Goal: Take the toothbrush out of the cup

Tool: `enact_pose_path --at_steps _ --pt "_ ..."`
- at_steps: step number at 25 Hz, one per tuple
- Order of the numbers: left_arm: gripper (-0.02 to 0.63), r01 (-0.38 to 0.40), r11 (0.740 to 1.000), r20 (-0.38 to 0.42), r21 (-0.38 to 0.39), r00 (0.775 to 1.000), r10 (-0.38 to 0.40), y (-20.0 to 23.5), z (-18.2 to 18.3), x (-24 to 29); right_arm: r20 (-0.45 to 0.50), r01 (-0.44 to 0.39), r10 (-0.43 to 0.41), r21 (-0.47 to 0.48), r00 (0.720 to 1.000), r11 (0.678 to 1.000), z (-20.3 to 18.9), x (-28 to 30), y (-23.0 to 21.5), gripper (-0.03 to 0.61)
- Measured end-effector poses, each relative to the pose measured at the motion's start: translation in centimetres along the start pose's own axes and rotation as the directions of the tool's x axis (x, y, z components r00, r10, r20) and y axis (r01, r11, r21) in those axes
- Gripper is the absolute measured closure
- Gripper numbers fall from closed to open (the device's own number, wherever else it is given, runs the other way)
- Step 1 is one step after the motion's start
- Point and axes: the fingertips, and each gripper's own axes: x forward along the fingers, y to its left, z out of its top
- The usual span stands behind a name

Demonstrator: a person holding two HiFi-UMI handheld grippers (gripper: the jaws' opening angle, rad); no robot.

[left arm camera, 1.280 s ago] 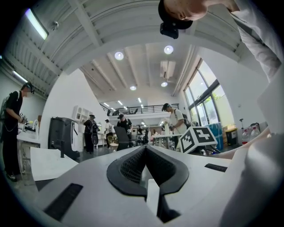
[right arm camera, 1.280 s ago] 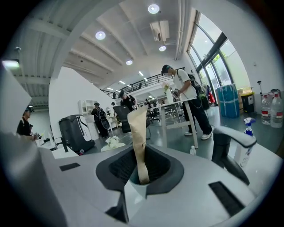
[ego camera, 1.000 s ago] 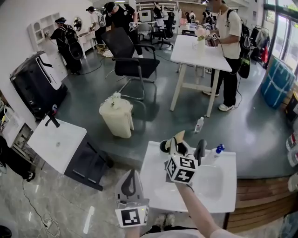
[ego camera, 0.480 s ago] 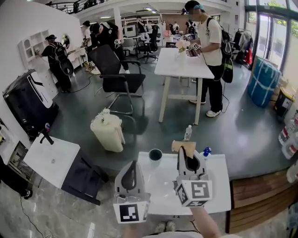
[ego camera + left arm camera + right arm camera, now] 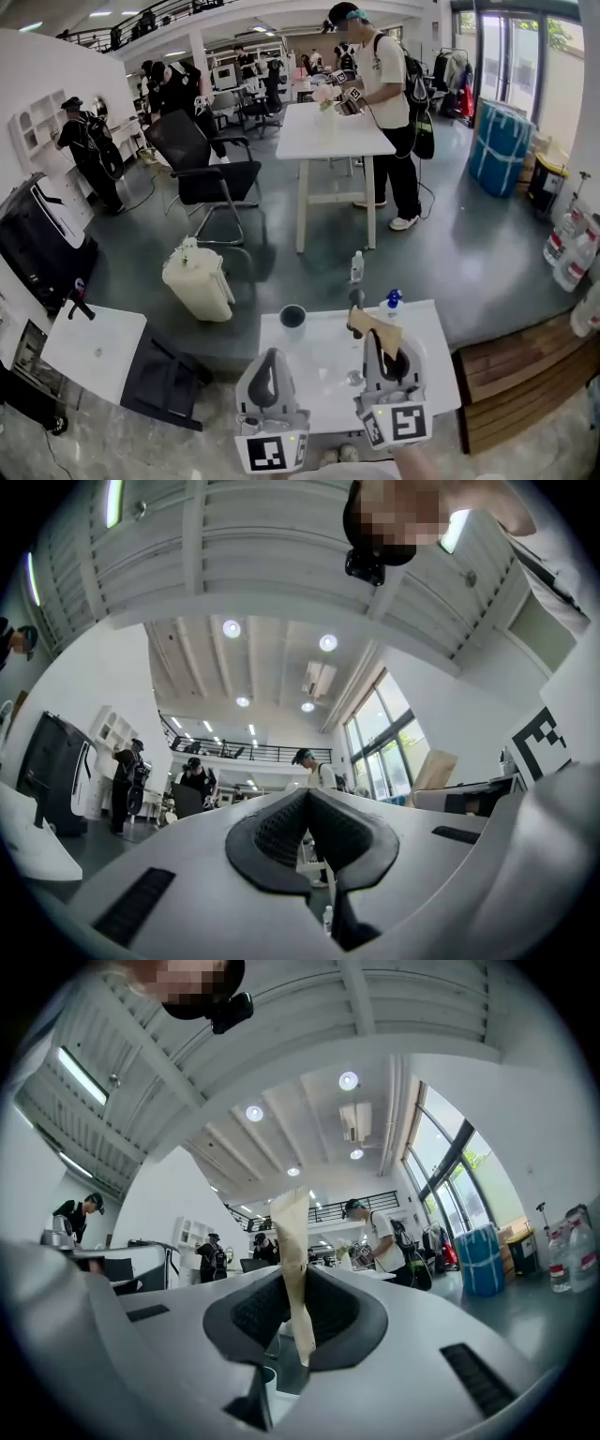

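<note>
A dark cup (image 5: 292, 316) stands at the far edge of the white washbasin counter (image 5: 323, 366). My right gripper (image 5: 382, 345) is raised to the right of the cup and is shut on a flat tan toothbrush (image 5: 375, 326), which sticks up past the fingertips. In the right gripper view the tan toothbrush (image 5: 292, 1251) stands upright, pinched between the dark pads of my right gripper (image 5: 298, 1321). My left gripper (image 5: 272, 361) hovers at the counter's near left. In the left gripper view the pads of my left gripper (image 5: 307, 803) meet with nothing between them.
A faucet (image 5: 356, 300) and a blue-capped bottle (image 5: 392, 302) stand at the counter's back. A white bin (image 5: 197, 281) and a second basin (image 5: 94, 342) are on the left. Farther off are an office chair (image 5: 202, 169), a white table (image 5: 328, 131) and several people.
My right gripper has lifted the tan toothbrush away from the cup and carried it to the right. Both grippers have risen and tipped upward.
</note>
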Motion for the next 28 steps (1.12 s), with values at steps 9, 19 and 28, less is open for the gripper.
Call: enact_pose_path --at_steps 9,19,28 --pt "0.597 0.012 1.000 -0.003 -0.004 1.000 -0.012 0.2 0.2 0.0 -0.003 0.045 -0.045 0.000 0.999 0.999 0.4 -1.4 -0.7 0.537" --pt "0.597 0.021 1.000 -0.024 -0.004 1.000 -0.021 0.1 -0.5 0.3 -0.030 0.051 -0.050 0.010 0.998 0.999 -0.3 -1.3 -1.0 0.537" --pt "0.597 0.024 1.000 -0.038 -0.017 0.999 -0.024 -0.4 -1.0 0.3 -0.057 0.060 -0.058 0.031 0.997 0.998 -0.9 -1.4 -1.9 0.537"
